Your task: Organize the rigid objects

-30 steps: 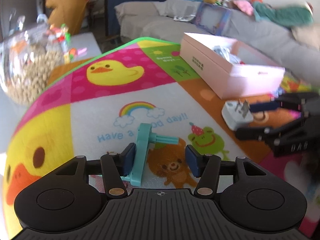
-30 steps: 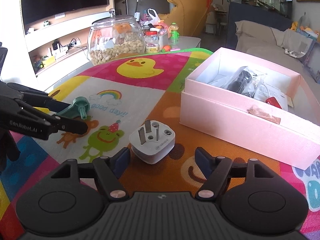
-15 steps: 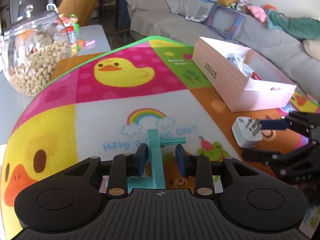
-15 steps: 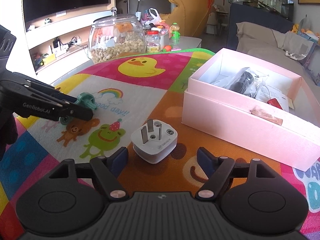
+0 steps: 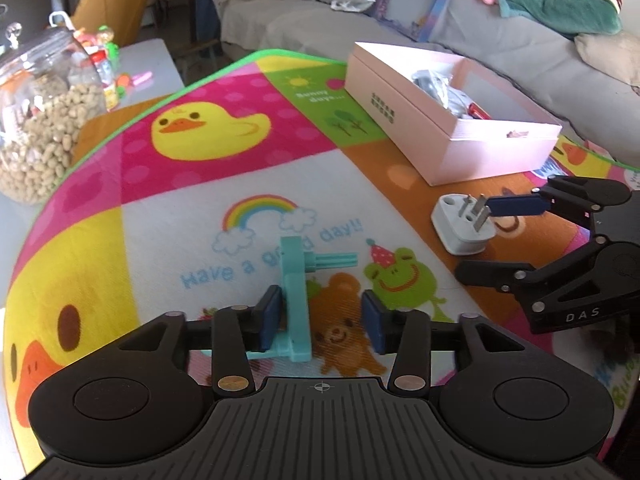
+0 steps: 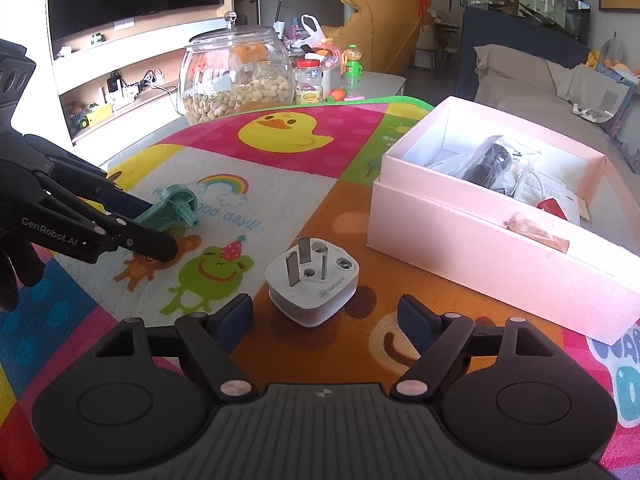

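The left gripper (image 5: 320,326) stands with jaws parted around the teal plastic part (image 5: 296,292), its left pad touching and the right one clear, apparently ready to grasp. The right gripper (image 6: 326,318) is spread wide before the white plug adapter (image 6: 312,282), prongs up, on the play mat (image 5: 168,216) reading "Have a good day!!". Farther, by the mat's far right edge, waits the open pink box (image 6: 480,240), the likely destination.
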Motion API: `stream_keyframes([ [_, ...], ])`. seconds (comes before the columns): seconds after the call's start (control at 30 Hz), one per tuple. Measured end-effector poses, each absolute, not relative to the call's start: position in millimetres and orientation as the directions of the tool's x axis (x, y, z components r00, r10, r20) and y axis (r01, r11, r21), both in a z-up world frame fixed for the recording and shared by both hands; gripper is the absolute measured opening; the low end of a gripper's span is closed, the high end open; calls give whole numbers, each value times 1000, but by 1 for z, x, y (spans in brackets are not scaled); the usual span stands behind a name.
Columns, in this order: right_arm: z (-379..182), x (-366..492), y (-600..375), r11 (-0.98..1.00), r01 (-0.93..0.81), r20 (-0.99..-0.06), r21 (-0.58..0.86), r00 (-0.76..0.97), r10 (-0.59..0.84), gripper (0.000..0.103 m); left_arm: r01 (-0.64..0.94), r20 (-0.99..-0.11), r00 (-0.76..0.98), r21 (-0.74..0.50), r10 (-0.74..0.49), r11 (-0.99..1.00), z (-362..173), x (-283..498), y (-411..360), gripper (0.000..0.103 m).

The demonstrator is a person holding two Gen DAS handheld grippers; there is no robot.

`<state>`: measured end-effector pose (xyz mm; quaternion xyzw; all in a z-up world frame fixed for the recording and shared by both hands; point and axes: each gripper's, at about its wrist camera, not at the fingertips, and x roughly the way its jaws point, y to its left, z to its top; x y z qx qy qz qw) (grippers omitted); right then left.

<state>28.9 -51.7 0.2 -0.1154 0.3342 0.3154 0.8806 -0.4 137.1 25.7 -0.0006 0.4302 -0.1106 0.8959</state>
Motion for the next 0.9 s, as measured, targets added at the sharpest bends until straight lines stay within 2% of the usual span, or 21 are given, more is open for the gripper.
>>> stream_keyframes([
  [0.1, 0, 29, -52, 775, -633, -661, 8, 578, 479, 81, 207, -784, 588, -94, -201, 974, 26, 2, 129, 70],
  [0.17, 0, 29, -52, 774, -633, -661, 8, 578, 479, 81, 234, -796, 575, -65, -192, 970, 25, 3, 122, 75],
  [0.33, 0, 29, -52, 775, -632, -661, 10, 577, 479, 81, 237, -815, 556, -35, -165, 971, 25, 8, 115, 77],
  [0.43, 0, 29, -52, 774, -633, -661, 10, 577, 480, 81, 211, -799, 589, 6, -123, 977, 25, 7, 111, 68],
  [0.5, 0, 28, -52, 774, -633, -661, 12, 576, 481, 81, 196, -781, 616, 21, -107, 980, 26, 7, 109, 49],
  [0.9, 2, 31, -50, 780, -626, -670, 15, 573, 472, 81, 156, -730, 674, -6, -111, 988, 29, 13, 110, 49],
])
